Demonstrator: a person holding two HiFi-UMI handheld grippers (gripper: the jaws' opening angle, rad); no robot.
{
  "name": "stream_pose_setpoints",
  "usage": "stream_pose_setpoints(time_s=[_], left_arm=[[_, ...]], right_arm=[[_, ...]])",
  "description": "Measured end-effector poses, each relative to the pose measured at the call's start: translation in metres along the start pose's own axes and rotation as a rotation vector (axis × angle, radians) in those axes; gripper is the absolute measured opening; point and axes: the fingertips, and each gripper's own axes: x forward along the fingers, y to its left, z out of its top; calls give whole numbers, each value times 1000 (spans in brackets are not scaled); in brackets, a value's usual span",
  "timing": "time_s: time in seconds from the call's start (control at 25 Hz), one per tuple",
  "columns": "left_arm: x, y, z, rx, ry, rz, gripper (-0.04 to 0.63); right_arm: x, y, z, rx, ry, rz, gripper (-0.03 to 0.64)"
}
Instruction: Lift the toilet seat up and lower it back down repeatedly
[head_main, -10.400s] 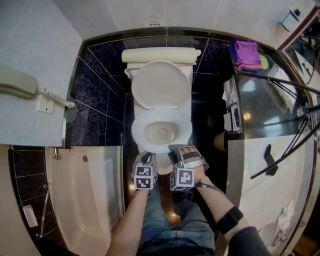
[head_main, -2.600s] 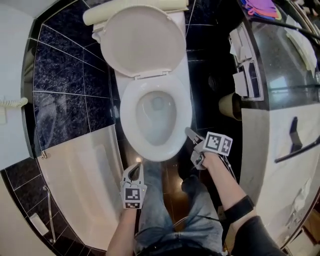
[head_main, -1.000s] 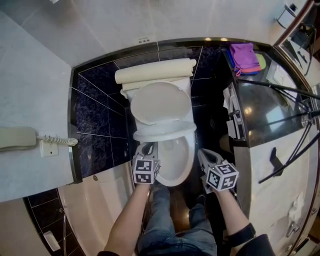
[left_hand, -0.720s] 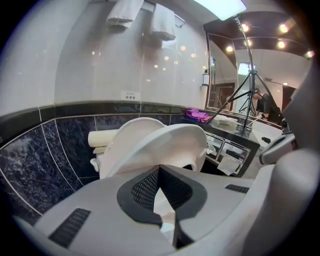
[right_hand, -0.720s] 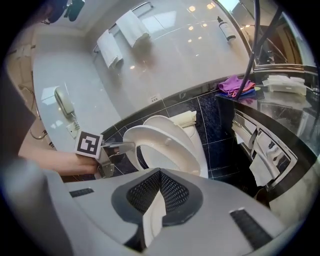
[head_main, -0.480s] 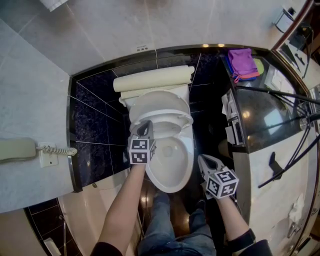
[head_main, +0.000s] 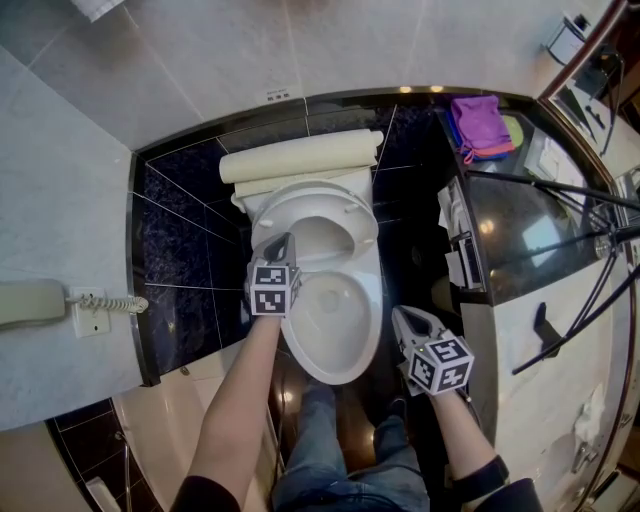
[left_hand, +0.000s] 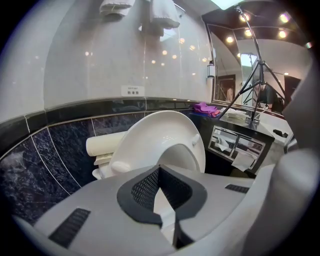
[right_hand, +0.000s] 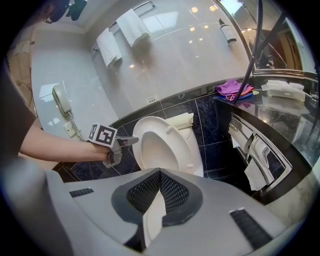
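Observation:
The white toilet seat (head_main: 362, 215) stands tipped up almost upright against the lid, over the open bowl (head_main: 372, 300). My left gripper (head_main: 280, 243) rests its closed tips against the seat's left edge. The right gripper view shows this gripper (right_hand: 131, 141) touching the seat's rim (right_hand: 182, 150). In the left gripper view the seat's underside (left_hand: 165, 135) with its bumpers rises just beyond the left gripper (left_hand: 166, 220). My right gripper (head_main: 400, 315) hangs shut and empty to the right of the bowl; in the right gripper view it (right_hand: 150, 220) faces the toilet.
The cistern (head_main: 300, 155) sits behind the seat against dark wall tiles. A wall phone (head_main: 30, 300) hangs at left, a bathtub (head_main: 150, 430) lies at lower left. At right is a vanity counter (head_main: 520, 220) with tripod legs, a purple cloth (head_main: 478, 115) and a tissue holder (head_main: 462, 255).
The seat has swung from half raised to nearly upright. My left gripper moved away from me toward the cistern with it. The right gripper stayed put.

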Motion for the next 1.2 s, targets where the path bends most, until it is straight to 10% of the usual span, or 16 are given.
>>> stream_pose_setpoints(time_s=[1.2], left_arm=[[-348,-124,-3,-95,-96,157,0]], right_arm=[[-173,35,27,-346,-37,57,14]])
